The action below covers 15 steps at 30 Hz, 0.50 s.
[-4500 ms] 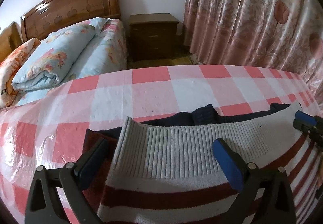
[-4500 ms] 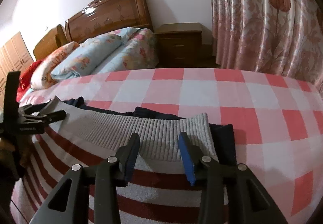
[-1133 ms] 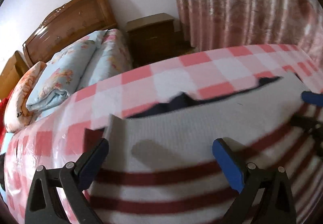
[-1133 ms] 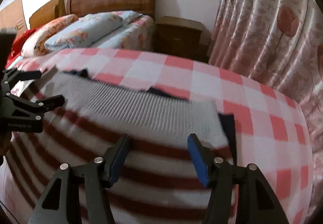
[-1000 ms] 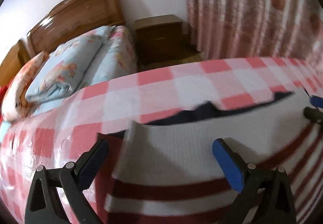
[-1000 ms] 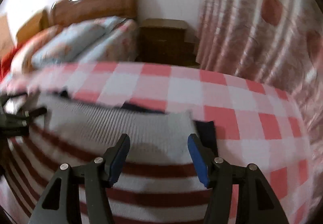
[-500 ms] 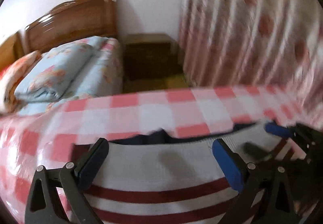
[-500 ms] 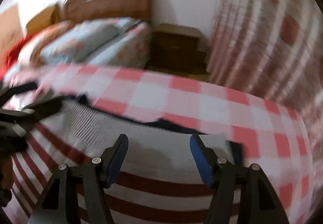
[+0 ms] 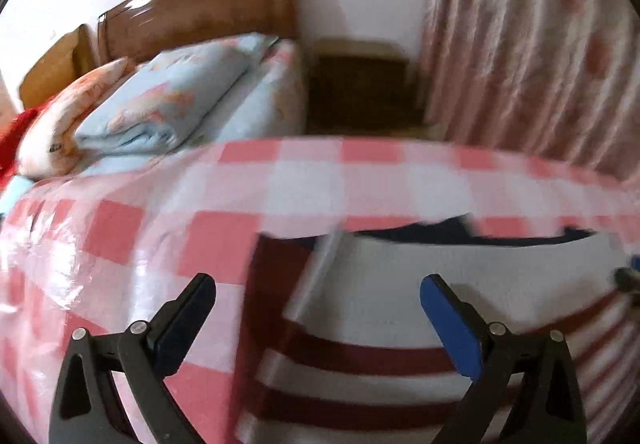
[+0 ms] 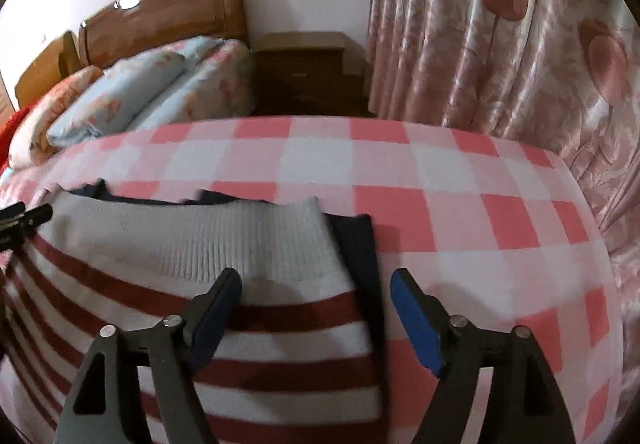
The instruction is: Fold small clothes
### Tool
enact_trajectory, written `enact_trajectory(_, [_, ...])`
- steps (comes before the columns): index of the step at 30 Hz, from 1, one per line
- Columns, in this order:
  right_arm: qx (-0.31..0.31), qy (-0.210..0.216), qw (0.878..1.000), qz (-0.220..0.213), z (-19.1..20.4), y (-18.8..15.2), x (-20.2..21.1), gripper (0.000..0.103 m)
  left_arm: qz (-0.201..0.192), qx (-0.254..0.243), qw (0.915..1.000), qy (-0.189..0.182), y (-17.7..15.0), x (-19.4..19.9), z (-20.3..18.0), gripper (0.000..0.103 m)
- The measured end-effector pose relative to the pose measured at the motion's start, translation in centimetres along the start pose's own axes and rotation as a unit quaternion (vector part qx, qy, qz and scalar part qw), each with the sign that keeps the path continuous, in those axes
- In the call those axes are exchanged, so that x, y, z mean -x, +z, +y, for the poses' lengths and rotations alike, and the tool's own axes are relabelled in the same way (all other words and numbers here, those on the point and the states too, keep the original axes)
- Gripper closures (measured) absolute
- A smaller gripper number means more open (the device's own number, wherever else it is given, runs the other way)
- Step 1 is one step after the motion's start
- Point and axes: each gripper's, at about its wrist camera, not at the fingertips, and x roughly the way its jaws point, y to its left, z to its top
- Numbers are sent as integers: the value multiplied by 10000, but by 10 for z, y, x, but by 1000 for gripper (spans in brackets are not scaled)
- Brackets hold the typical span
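Observation:
A small knit sweater (image 10: 256, 308) with red and white stripes and a grey ribbed hem (image 10: 224, 240) lies on the pink checked cloth (image 10: 440, 211); a dark navy layer (image 10: 360, 244) shows under its right edge. My right gripper (image 10: 316, 288) hovers over the sweater's right edge, its jaws opening, with nothing pressed between the pads. In the left wrist view my left gripper (image 9: 316, 296) stands wide open over the sweater's (image 9: 400, 324) left edge, where a dark red part (image 9: 272, 264) shows. The left gripper's fingertips (image 10: 28, 215) appear at the far left of the right view.
Past the checked surface (image 9: 200, 244) stands a bed with a wooden headboard (image 10: 168, 15), folded blue bedding (image 9: 168, 99) and a floral pillow (image 9: 60, 127). A dark nightstand (image 10: 308, 71) sits by flowered pink curtains (image 10: 500, 43) on the right.
Both grippers have shifted outward along the hem: the left now sits over the sweater's left edge, the right over its right edge. The right jaws have widened.

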Motion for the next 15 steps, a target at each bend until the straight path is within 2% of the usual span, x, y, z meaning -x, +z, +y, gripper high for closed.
enact_trajectory(2, [345, 277, 9990, -90, 29, -4, 7, 26, -141, -98, 9992, -355, -9, 18, -24, 0])
enact_trajectory(3, [645, 380, 9972, -94, 48, -8, 11, 26, -194, -343, 9982, -446, -17, 25, -44, 0])
enact_trajectory(5, [1387, 414, 9894, -75, 84, -22, 13, 28, -129, -862, 9954, -389, -33, 31, -73, 0])
enact_trajectory(7, [1886, 194, 9817, -175, 95, -37, 12, 28, 57, -1252, 9920, -182, -51, 19, -83, 0])
enact_trajectory(8, [1755, 279, 9839, -200, 86, -39, 13, 28, 95, -1232, 9922, -164, -54, 15, -79, 0])
enact_trajectory(9, [1522, 391, 9875, -81, 73, -37, 12, 27, 100, -951, 9943, -470, -57, 14, -63, 0])
enact_trajectory(10, [1245, 479, 9911, -5, 58, -37, 12, 27, 256, -665, 9955, -624, -59, 13, -48, 0])
enact_trajectory(11, [974, 436, 9943, 55, 40, -36, 12, 27, 211, -559, 9960, -670, -57, 16, -40, 0])
enact_trajectory(12, [715, 401, 9966, 71, 23, -36, 16, 27, 225, -617, 9968, -454, -57, 18, -35, 0])
enact_trajectory(14, [370, 197, 9990, 132, -4, -39, 20, 27, 284, -580, 9972, -387, -58, 21, -29, 0])
enact_trajectory(15, [272, 146, 9994, 125, -8, -43, 25, 27, 335, -519, 9980, -125, -58, 23, -28, 0])
